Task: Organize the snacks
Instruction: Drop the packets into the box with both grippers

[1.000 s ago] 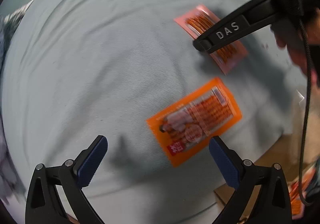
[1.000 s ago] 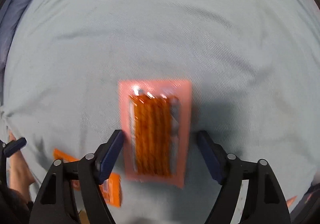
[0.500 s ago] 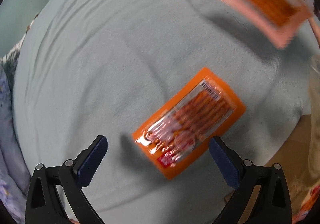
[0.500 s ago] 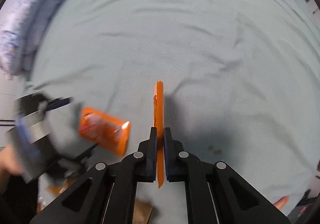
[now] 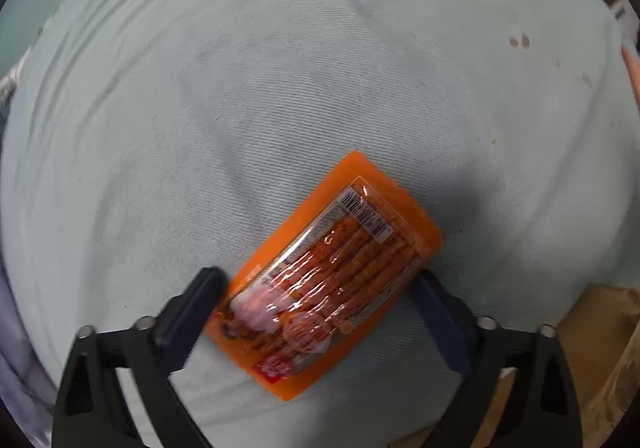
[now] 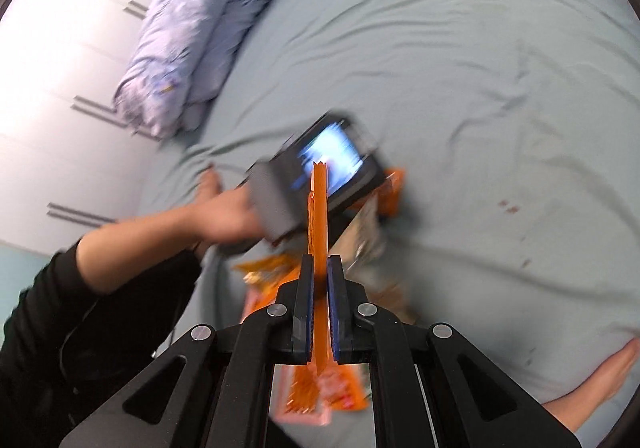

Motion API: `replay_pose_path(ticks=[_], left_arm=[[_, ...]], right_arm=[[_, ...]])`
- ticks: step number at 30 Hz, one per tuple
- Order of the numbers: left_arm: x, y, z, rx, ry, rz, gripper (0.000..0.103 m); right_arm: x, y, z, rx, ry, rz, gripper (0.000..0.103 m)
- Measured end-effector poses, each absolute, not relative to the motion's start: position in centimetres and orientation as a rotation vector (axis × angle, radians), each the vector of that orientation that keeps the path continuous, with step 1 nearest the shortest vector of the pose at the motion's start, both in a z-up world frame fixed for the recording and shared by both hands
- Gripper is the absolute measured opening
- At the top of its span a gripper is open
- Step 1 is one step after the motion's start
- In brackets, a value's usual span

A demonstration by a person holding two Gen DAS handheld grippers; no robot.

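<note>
The bed sheet (image 5: 280, 68) is the work surface: pale blue-green, wrinkled, with a rolled quilt (image 6: 200, 28) at the far edge, well beyond the right hand-held gripper (image 6: 318, 312).

Task status: sorting is judged to be partly done. Several orange packs (image 6: 272, 272) lie in a loose heap below and just ahead of the right hand-held gripper, near the bed edge; whether they sit in a container cannot be told. One pack is in transit and one is not yet lifted.

Left hand-held gripper (image 5: 320, 300): it points straight down at the sheet. Its jaws have just been closing, and the orange snack pack (image 5: 328, 272) lies flat between them, set diagonally. The left pad stands right at the pack's lower-left corner and the right pad at its lower-right long edge; no firm clamp is visible, so the jaws count as apart. The next step is judged to be closing fully on this pack.

Right hand-held gripper: the jaws are together, clamped on a thin pink-edged pack (image 6: 318, 208), held edge-on and upright above the heap.

Pack appearance: orange film border, clear glossy window showing a row of reddish sticks, barcode label at the far end, red logo at the near corner.
</note>
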State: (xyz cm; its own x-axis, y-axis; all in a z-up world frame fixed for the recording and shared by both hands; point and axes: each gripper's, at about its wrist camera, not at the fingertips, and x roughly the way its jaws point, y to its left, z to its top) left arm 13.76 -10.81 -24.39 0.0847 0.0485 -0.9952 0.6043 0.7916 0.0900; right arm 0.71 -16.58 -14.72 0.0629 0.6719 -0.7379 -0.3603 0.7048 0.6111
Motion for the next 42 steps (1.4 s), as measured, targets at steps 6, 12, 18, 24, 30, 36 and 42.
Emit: replay_pose_path(ticks=[6,12,18,24,30,36,42], left_arm=[[14.8,-10.0,-21.7,0.471,1.491,-0.420,0.005],[14.1,-6.7,-16.1,0.303,1.491,-0.325,0.005],[9.1,-6.7,-6.0,0.214,1.414,-0.416,0.005],[1.3,-8.8,-4.7,0.231,1.466,-0.545,0.005],[-1.2,-9.4,-9.3,0.340,1.540,-0.472,0.023],[0.9,-8.1,-8.8,0.325,1.512,-0.420,0.072],[4.3,-4.1,-4.7,0.138,1.404,-0.348,0.075]], right_arm=[[-1.2,-16.7,-14.8,0.255,1.315,0.856,0.004],[-1.9,-18.1,-14.0,0.243,1.343,0.815,0.004],[-2.7,-17.8,-11.5,0.219,1.350,0.783,0.004],[-4.4,-16.1,-8.8,0.080,1.304,0.720,0.004],[-5.7,-15.9,-9.4,0.073,1.354,0.643,0.004],[-5.5,-14.8,-12.6,0.075,1.445,0.612,0.004],[-3.8,-14.0,-13.1,0.190,1.488,0.639,0.004]])
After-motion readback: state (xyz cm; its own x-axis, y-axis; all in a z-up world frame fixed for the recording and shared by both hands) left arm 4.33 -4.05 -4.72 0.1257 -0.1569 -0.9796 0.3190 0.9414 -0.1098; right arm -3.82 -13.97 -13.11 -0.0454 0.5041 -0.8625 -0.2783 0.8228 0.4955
